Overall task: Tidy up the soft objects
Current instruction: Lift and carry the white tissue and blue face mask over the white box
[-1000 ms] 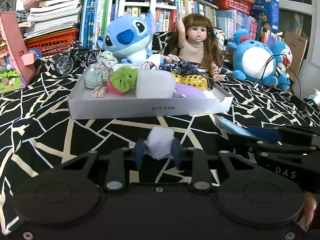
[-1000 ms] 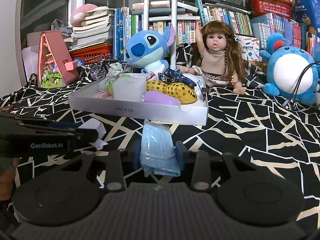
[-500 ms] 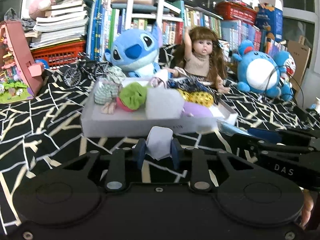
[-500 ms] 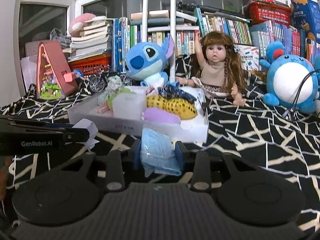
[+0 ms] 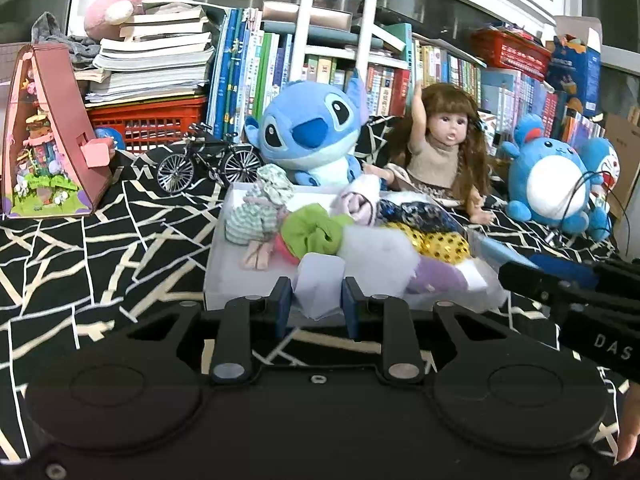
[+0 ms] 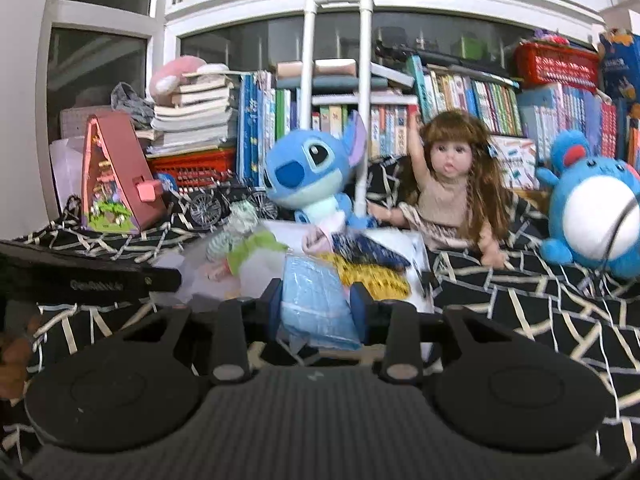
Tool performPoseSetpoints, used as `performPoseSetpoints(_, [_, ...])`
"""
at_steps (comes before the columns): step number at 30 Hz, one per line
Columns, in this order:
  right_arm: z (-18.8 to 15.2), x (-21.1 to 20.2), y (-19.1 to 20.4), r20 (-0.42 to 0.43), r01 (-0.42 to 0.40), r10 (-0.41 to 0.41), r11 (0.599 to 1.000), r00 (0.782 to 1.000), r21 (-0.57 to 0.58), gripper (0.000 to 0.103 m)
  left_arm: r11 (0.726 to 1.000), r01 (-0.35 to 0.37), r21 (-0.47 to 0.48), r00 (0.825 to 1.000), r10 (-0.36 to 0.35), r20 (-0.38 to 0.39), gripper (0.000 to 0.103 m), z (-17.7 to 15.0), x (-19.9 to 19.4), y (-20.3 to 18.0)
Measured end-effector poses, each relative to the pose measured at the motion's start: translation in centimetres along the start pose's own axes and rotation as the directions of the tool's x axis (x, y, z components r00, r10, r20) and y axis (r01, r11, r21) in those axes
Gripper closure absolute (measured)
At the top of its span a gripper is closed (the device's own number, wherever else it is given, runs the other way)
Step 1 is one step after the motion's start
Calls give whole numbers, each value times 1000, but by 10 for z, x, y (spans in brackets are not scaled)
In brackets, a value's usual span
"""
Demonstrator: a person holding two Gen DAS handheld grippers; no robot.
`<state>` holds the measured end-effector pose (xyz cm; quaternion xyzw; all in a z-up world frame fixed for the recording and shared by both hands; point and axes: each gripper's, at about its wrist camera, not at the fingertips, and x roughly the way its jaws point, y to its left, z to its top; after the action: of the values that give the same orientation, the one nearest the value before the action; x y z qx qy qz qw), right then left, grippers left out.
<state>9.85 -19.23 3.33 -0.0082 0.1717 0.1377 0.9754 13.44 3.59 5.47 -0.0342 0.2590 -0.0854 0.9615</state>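
Left claw [image 5: 314, 307] clamped on a small white soft piece [image 5: 320, 284]; right claw [image 6: 316, 310] clamped on a pale blue soft packet [image 6: 316, 300]. Both loads hang clear of the patterned cloth, just short of the white tray's [image 5: 224, 294] near wall. Tray already heaped: green scrunchie [image 5: 314, 232], yellow spotted cloth [image 5: 434, 242]. Risks, as judged: the claws are close together and could clash over the tray; a low approach could snag the wall; a drop onto the heap may roll off.
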Motion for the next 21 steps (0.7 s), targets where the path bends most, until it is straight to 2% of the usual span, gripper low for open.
performPoseSetpoints(11, [37,47,16,8,-41,41,999,999,-1,62,999,-38,-18,999,37,-8,77,32,35,8])
performPoseSetpoints(21, [60,100,5,-62,-64,71,992,996,109,62,998,-63,-9,998,63,-18,77,47,73,14])
